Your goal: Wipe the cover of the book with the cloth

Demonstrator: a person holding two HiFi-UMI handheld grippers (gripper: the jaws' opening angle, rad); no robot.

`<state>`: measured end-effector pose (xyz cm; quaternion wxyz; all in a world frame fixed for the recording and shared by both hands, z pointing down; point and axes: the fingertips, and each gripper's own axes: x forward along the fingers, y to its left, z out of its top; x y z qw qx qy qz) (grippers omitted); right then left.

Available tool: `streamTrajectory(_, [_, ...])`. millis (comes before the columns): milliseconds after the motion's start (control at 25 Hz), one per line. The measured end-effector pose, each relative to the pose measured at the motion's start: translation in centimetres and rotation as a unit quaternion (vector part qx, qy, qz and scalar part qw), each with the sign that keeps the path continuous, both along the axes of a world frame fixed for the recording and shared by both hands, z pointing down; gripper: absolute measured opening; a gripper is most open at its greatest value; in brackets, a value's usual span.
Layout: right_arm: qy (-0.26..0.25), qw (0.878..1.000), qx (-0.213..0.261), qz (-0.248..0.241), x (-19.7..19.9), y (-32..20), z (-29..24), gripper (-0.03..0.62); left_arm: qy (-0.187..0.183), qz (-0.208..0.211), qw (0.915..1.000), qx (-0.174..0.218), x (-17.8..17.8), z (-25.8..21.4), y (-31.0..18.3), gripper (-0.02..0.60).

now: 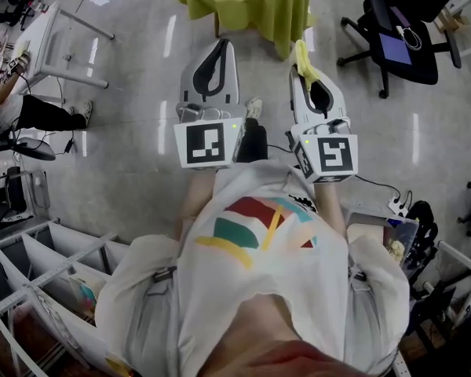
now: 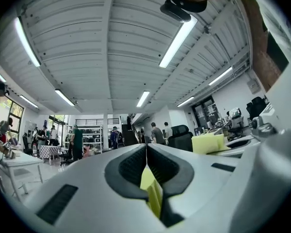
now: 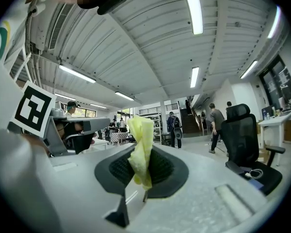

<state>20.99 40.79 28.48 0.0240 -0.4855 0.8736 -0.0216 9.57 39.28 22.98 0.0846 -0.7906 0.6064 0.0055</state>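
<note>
In the head view I hold both grippers close to my chest, pointing forward over the floor. My right gripper is shut on a yellow cloth that sticks out past its tips. In the right gripper view the same cloth stands pinched between the dark pads of that gripper. My left gripper is shut, its pads meeting in a thin line. A yellow strip shows in the gap behind them; I cannot tell what it is. No book is in any view.
A round table with a yellow-green cloth stands ahead. A black office chair is at the right, a white table and a seated person at the left. White racks stand at the lower left. People walk in the background.
</note>
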Motion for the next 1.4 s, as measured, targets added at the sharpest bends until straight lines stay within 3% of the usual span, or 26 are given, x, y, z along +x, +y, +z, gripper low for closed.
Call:
streamTrajectory(320, [0.026,0.999,0.01,0.019,-0.3,-8.4,0.5,0.031,0.03,0.022,0.9993,-0.003,-0.5,1.2,-9.9,0.017])
streamTrajectory(760, [0.056,0.997,-0.038,0.026,-5.6,-22.4,1.2,0.031,0.044,0.044,0.9975,-0.033,-5.1,1.8,-25.4,0.017])
streamTrajectory(1200, [0.061,0.996,-0.071,0.005,-13.1,-35.0,1.6,0.031,0.058,0.029,0.9961,-0.061,-13.3,2.9,-38.7,0.017])
streamTrajectory(1400, [0.064,0.994,-0.085,0.014,-12.7,-37.5,2.4,0.031,0.069,0.011,0.9954,-0.066,-14.6,3.9,-42.3,0.017])
